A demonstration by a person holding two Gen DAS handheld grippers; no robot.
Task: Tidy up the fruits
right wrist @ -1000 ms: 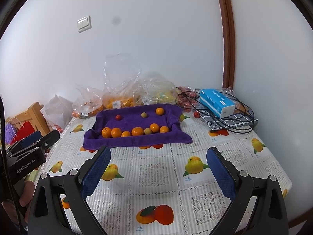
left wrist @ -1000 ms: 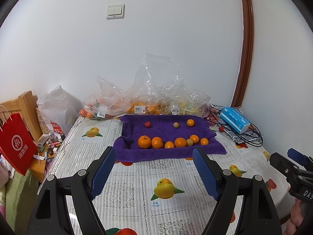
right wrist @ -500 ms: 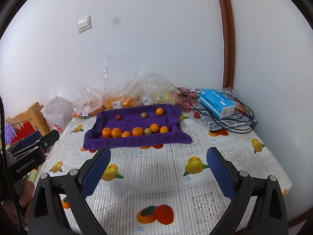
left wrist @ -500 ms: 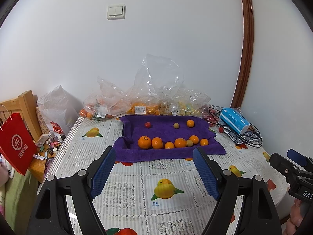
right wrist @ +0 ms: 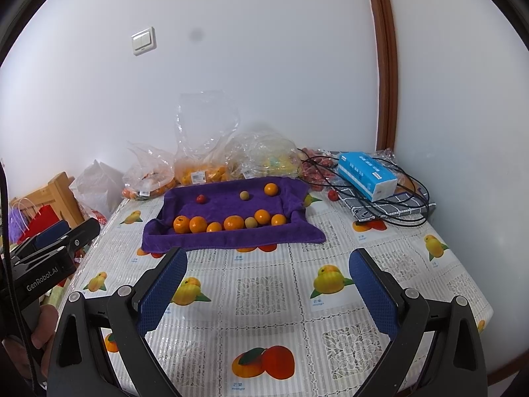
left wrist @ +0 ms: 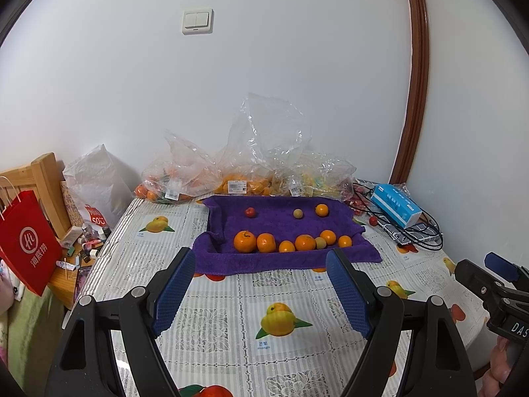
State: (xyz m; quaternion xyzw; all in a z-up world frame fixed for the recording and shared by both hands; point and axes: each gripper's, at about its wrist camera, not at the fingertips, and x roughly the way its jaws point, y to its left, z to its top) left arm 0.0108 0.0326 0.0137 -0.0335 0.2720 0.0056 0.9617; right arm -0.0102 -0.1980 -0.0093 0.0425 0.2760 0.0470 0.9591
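Observation:
A purple towel (left wrist: pixel 274 221) (right wrist: pixel 228 203) lies at the far middle of the table. Several oranges (left wrist: pixel 245 241) (right wrist: pixel 198 224) and a pale round fruit (left wrist: pixel 320 242) (right wrist: pixel 250 222) sit in a row along its near side. Behind them lie a small red fruit (left wrist: pixel 250 212) (right wrist: pixel 201 199), a pale fruit (left wrist: pixel 298 213) (right wrist: pixel 244 195) and an orange (left wrist: pixel 321 210) (right wrist: pixel 271 189). My left gripper (left wrist: pixel 261 281) is open and empty over the near table. My right gripper (right wrist: pixel 267 281) is open and empty, also well short of the towel.
Clear plastic bags of fruit (left wrist: pixel 238 172) (right wrist: pixel 205 165) stand against the wall behind the towel. A blue tissue box (left wrist: pixel 395 205) (right wrist: pixel 367 175), black cables and a loose red fruit (right wrist: pixel 333 194) lie at the right. A red paper bag (left wrist: pixel 26 241) hangs off the left edge.

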